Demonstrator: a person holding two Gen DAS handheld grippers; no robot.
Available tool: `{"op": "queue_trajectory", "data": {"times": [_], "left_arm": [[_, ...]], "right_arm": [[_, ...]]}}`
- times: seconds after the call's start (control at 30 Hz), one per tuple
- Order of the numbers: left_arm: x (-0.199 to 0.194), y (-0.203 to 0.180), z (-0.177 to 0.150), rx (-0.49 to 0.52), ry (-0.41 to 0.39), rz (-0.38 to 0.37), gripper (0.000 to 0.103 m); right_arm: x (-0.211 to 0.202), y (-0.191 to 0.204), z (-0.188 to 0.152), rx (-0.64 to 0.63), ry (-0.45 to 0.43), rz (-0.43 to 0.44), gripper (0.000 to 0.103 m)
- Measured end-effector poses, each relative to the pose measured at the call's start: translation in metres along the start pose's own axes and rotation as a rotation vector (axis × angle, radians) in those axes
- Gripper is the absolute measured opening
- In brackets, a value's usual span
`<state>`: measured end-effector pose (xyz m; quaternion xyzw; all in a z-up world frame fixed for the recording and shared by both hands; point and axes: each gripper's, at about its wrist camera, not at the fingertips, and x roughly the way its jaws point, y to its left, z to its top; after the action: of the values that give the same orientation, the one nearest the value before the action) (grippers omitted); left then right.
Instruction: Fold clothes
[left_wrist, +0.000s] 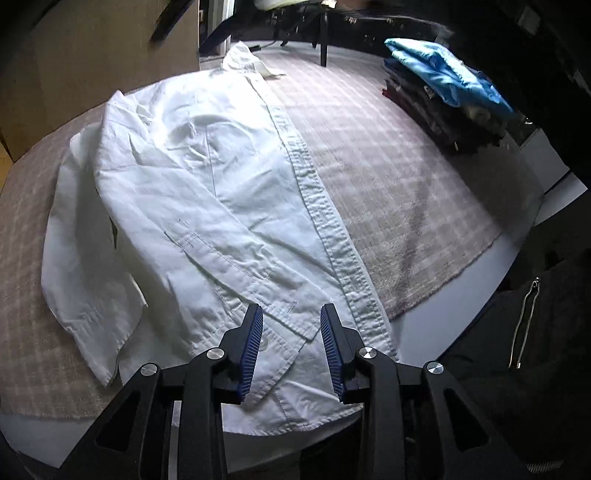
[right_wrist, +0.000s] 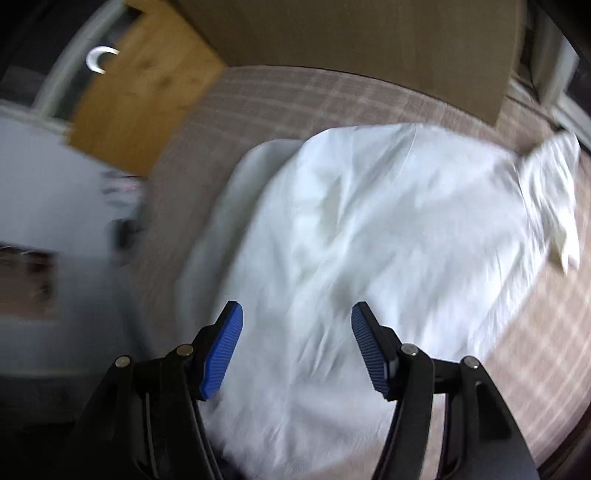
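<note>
A checked cloth is spread over the table, and on it a white shirt is laid flat, half folded, one sleeve crossed over its front. A stack of folded clothes topped with blue is seen well apart from the shirt, at the cloth's far edge. The left gripper is held released over the shirt's cuff, nothing pinched. The right gripper is likewise spread apart above the shirt, empty.

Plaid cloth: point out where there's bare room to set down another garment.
Free: the broad strip of plaid cloth between the white shirt's button placket and the stack of folded clothes. A narrower strip lies beyond the shirt's sleeve side. Crowded: the shirt's half and the stack's far corner.
</note>
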<state>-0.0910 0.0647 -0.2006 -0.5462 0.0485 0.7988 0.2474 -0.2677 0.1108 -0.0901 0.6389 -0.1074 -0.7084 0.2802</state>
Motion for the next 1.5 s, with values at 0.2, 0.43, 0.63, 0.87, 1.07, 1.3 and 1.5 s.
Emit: {"op": "queue_trajectory", "data": {"times": [0.2,0.43,0.63,0.87,1.07,1.3,1.5], "left_arm": [[0.054,-0.039,0.004,0.149,0.093,0.077,0.036],[0.068,-0.018,0.001,0.048,0.023,0.042,0.032],[0.045,0.024,-0.004,-0.188,-0.034,-0.102,0.004],[-0.012,0.020,0.001,-0.170,-0.133,-0.151,0.004],[-0.018,0.003,-0.003,-0.097,-0.100,-0.169,0.004],[-0.007,-0.018,-0.014,0.018,-0.014,-0.186,0.004],[0.018,-0.031,-0.028,0.089,0.077,-0.181,0.004]], "right_arm": [[-0.031,0.004,-0.011,-0.059,-0.119,-0.067,0.061],[0.000,-0.014,0.016,-0.069,-0.139,-0.065,0.061],[0.054,-0.026,0.053,-0.026,-0.093,-0.053,0.061],[0.096,-0.031,0.081,0.034,-0.062,0.037,0.061],[0.108,-0.019,0.090,0.034,-0.046,0.086,0.032],[0.080,-0.026,0.062,0.000,-0.063,0.004,0.002],[0.072,-0.048,0.029,0.029,-0.100,-0.061,0.002]]}}
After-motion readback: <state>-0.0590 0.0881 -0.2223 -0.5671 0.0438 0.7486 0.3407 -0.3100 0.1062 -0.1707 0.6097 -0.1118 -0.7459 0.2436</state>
